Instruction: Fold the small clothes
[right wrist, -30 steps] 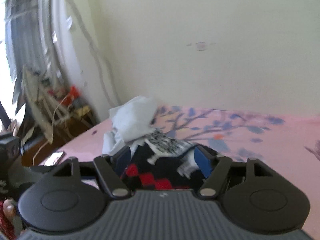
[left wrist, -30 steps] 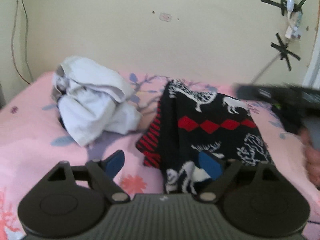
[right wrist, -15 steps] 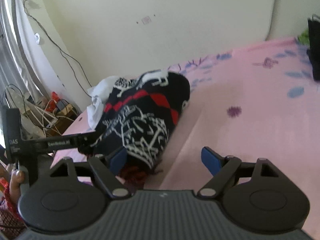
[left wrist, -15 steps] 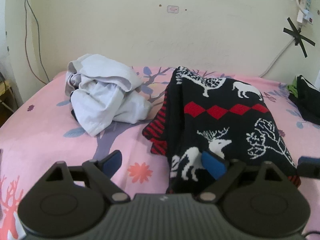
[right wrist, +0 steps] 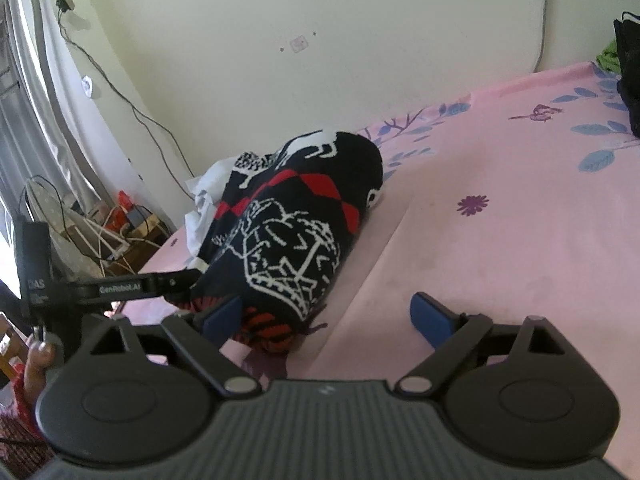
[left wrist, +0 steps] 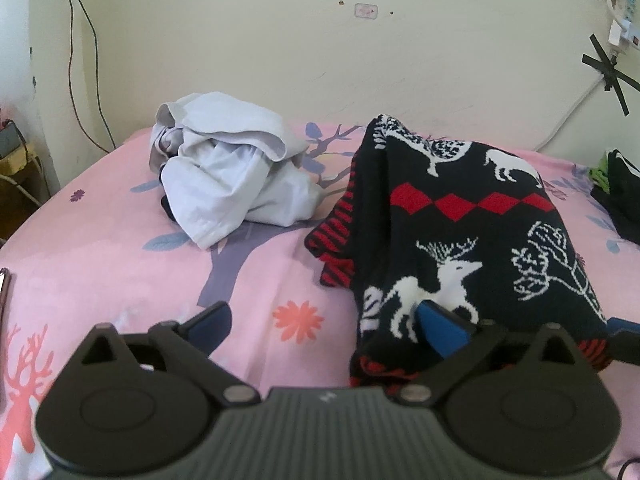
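Observation:
A black knitted sweater (left wrist: 460, 220) with white deer and red diamonds lies folded on the pink bed sheet (left wrist: 120, 264). My left gripper (left wrist: 326, 324) is at its near left corner with its jaws opening. The right pad (left wrist: 440, 328) is over the knit, the left pad over bare sheet, and nothing is pinched. In the right wrist view the sweater (right wrist: 296, 232) looks like a thick roll. My right gripper (right wrist: 328, 318) is at its near end, jaws opening. Its left pad (right wrist: 222, 318) is beside the red hem without pressing it.
A crumpled white garment (left wrist: 232, 184) lies behind and left of the sweater. Dark and green clothes (left wrist: 620, 192) sit at the bed's far right. Cables run down the wall, and cluttered wires and boxes (right wrist: 100, 232) lie on the floor past the bed's left edge.
The right gripper came down from over the sweater to its near end, and its view rolled. Both grippers' jaws spread wider. The sweater now rests on the bed.

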{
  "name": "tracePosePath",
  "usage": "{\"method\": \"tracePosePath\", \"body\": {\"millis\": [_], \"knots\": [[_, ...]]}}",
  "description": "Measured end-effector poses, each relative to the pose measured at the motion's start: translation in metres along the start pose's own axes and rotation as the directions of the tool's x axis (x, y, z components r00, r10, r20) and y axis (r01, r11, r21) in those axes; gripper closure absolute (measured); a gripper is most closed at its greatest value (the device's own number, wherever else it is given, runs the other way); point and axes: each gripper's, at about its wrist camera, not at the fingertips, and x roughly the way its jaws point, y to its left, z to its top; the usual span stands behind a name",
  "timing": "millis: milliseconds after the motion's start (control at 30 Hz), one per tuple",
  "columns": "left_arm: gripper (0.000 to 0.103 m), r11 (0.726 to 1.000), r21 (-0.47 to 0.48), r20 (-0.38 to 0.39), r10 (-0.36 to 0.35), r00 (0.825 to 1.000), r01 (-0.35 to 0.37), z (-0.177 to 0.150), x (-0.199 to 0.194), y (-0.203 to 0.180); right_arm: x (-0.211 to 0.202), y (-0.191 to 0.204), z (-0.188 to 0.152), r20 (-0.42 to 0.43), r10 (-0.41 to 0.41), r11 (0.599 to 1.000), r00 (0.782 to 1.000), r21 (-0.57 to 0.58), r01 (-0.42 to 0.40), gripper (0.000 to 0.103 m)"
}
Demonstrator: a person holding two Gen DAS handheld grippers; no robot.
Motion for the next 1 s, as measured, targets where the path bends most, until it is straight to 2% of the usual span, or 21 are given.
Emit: {"method": "tracePosePath", "body": {"millis": [367,433,500,567,633,700,733,800,867,900,933,967,1000], "knots": [[0.0,1.0,-0.002,-0.016,-0.016,1.0,0.016,0.002,0.003,0.002,-0.001,-0.003,0.002,-0.005,0.019,1.0,1.0,0.014,-0.019,0.015],[0.0,0.999,0.008,-0.005,-0.042,0.999,0.042,0.007,-0.002,0.005,0.0,-0.007,0.007,-0.022,0.047,0.998,0.999,0.044,-0.046,0.013],[0.0,0.995,0.0,0.008,-0.098,0.995,0.098,0.017,-0.008,0.012,0.003,-0.015,0.016,-0.05,0.09,0.992,0.995,0.096,-0.085,0.013],[0.0,0.98,-0.047,-0.006,-0.194,0.981,0.193,0.029,-0.006,0.022,0.011,-0.022,0.027,-0.066,0.117,0.984,0.991,0.143,-0.107,0.013],[0.0,0.952,-0.107,-0.029,-0.29,0.956,0.286,0.04,0.006,0.03,0.024,-0.024,0.037,-0.096,0.142,0.978,0.985,0.168,-0.124,0.016],[0.0,0.927,-0.153,-0.066,-0.356,0.932,0.343,0.047,0.026,0.033,0.043,-0.022,0.043,-0.139,0.149,0.978,0.979,0.168,-0.125,0.022],[0.0,0.916,-0.166,-0.091,-0.383,0.919,0.365,0.048,0.038,0.032,0.056,-0.02,0.046,-0.163,0.153,0.979,0.975,0.162,-0.127,0.022],[0.001,0.896,-0.198,-0.158,-0.429,0.89,0.397,0.043,0.065,0.027,0.078,-0.013,0.051,-0.179,0.185,0.976,0.966,0.146,-0.16,0.026],[0.001,0.896,-0.19,-0.126,-0.428,0.895,0.402,0.036,0.071,0.02,0.102,-0.003,0.058,-0.195,0.184,0.978,0.963,0.132,-0.16,0.027],[0.009,0.908,-0.165,-0.118,-0.405,0.907,0.384,0.034,0.07,0.015,0.11,0.003,0.061,-0.206,0.166,0.983,0.964,0.112,-0.145,0.032],[0.022,0.915,-0.151,-0.117,-0.392,0.912,0.374,0.033,0.068,0.01,0.113,0.007,0.063,-0.212,0.152,0.986,0.965,0.096,-0.134,0.034],[0.029,0.905,-0.163,-0.124,-0.414,0.902,0.393,0.034,0.067,0.009,0.113,0.01,0.064,-0.216,0.141,0.989,0.966,0.075,-0.128,0.04],[0.033,0.897,-0.181,-0.133,-0.428,0.894,0.403,0.037,0.067,0.008,0.109,0.012,0.065,-0.217,0.137,0.99,0.966,0.049,-0.13,0.051]]}}
